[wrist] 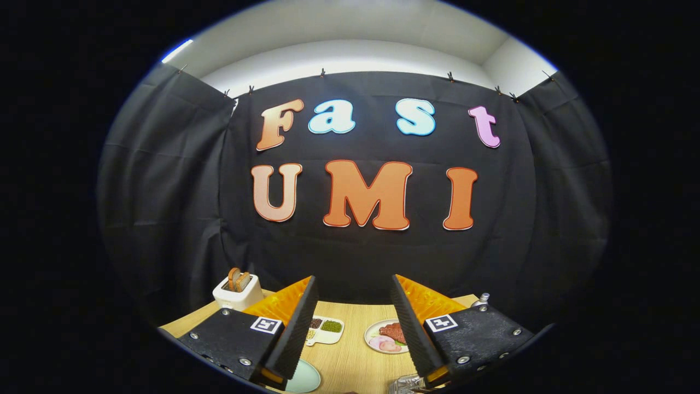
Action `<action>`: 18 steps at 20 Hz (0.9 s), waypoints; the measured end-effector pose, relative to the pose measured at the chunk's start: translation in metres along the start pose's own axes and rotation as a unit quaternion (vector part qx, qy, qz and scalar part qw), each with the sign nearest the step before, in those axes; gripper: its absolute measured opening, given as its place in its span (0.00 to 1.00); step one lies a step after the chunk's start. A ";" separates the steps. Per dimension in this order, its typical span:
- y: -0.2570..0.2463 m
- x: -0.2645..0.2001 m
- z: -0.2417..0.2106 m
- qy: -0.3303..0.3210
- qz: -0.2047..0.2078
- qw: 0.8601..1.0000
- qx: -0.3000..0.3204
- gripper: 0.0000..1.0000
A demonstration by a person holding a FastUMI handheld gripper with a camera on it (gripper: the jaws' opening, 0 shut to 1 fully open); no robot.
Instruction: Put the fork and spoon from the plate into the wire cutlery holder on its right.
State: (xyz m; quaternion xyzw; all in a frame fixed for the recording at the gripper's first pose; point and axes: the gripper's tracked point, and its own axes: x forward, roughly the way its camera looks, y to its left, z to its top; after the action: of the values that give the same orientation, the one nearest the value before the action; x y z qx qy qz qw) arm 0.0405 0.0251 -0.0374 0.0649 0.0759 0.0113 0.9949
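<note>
The light wooden counter [350, 355] runs below me to the black cloth wall, and I hold my tongs [350, 328] high over its near part, spread wide, with nothing between the fingers.

At the far left stands a white toaster [236, 293] with brown bread slices poking up from its slots. Between my fingers, farther along the counter, lie a white divided tray of beans and grains [326, 330] and, right of it, a white round plate with slices of meat and ham [385, 336]. Near me, just under my left finger, a pale green round plate [303, 378] peeks out; I take it for the plate of the task, but fork and spoon are hidden from me. To its right, under my right finger, I see a bit of silvery wire [404, 384], probably the wire cutlery holder, though too little shows to be sure. A small metal knob-like thing [482, 299] sticks up beyond my right finger.

I judge this to be the very start: the approach to the first piece is not yet made. Next I need to tip the tongs down toward the green plate, find the cutlery, and line the fingers across a handle.
</note>
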 end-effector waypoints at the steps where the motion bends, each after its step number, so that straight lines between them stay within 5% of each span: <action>1: 0.000 -0.001 -0.001 0.001 0.001 1.000 0.002 0.80; 18: -0.004 -0.010 0.012 -0.022 -0.002 1.000 0.006 0.81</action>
State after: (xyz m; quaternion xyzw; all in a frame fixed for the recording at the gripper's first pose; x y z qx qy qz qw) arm 0.0325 0.0195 -0.0243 0.0705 0.0545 0.0070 0.9960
